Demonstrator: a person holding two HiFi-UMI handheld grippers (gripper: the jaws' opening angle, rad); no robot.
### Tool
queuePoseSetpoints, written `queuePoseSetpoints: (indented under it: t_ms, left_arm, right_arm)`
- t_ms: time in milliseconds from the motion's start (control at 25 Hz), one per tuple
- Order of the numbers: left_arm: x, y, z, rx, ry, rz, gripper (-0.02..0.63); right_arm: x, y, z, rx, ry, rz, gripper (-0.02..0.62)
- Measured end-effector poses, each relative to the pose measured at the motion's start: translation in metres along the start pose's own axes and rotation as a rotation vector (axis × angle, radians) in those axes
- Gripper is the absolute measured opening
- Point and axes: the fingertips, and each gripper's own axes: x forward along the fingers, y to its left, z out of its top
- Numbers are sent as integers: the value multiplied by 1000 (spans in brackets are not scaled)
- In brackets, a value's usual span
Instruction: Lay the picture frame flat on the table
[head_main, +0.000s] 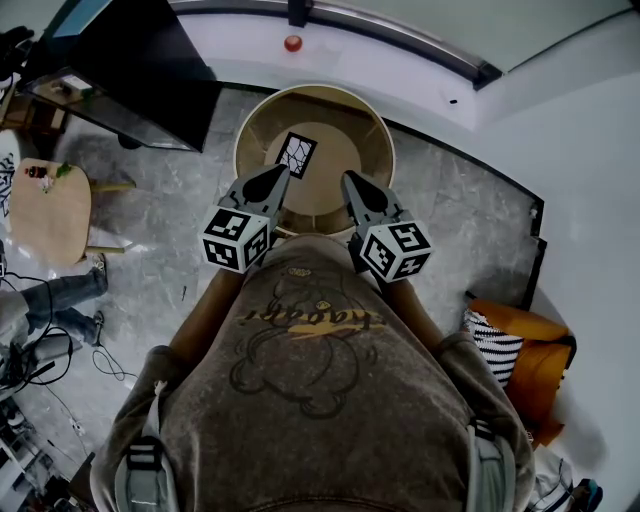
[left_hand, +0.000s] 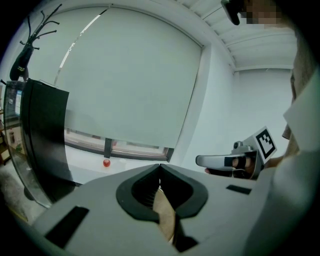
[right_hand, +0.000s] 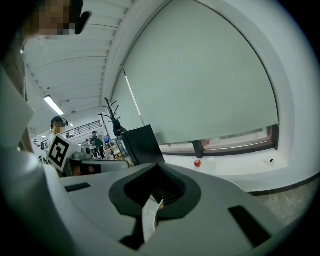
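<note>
A small dark picture frame (head_main: 297, 153) with a white, black-lined picture sits near the middle of the round wooden table (head_main: 345, 140). From above I cannot tell whether it stands or lies. My left gripper (head_main: 281, 170) hovers just in front of the frame, jaws shut with nothing between them. My right gripper (head_main: 349, 177) hangs a little to the frame's right, also shut and holding nothing. In the left gripper view the closed tips (left_hand: 160, 165) point at the window wall, with the right gripper (left_hand: 200, 160) beside them. The right gripper view shows its closed tips (right_hand: 158, 164).
A black cabinet (head_main: 130, 70) stands at the back left. A small wooden side table (head_main: 50, 210) and another person's legs (head_main: 60, 295) are on the left, with cables on the floor. A red ball (head_main: 292, 43) rests on the window sill. An orange bag (head_main: 530, 350) lies at the right.
</note>
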Motion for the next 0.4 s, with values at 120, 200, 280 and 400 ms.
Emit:
queuePoseSetpoints:
  t_ms: [120, 200, 280, 400]
  left_arm:
    - [2, -3, 2, 2, 2, -2, 17]
    - [2, -2, 2, 1, 4, -3, 17]
    - [3, 0, 2, 1, 6, -4, 17]
    - [4, 4, 2, -1, 10, -5, 17]
  right_arm:
    - [-2, -2, 2, 7, -2, -1, 20]
    - [-1, -2, 2, 10, -3, -1, 19]
    - [2, -1, 2, 11, -1, -1, 20]
    - [7, -2, 2, 13, 4, 0, 20]
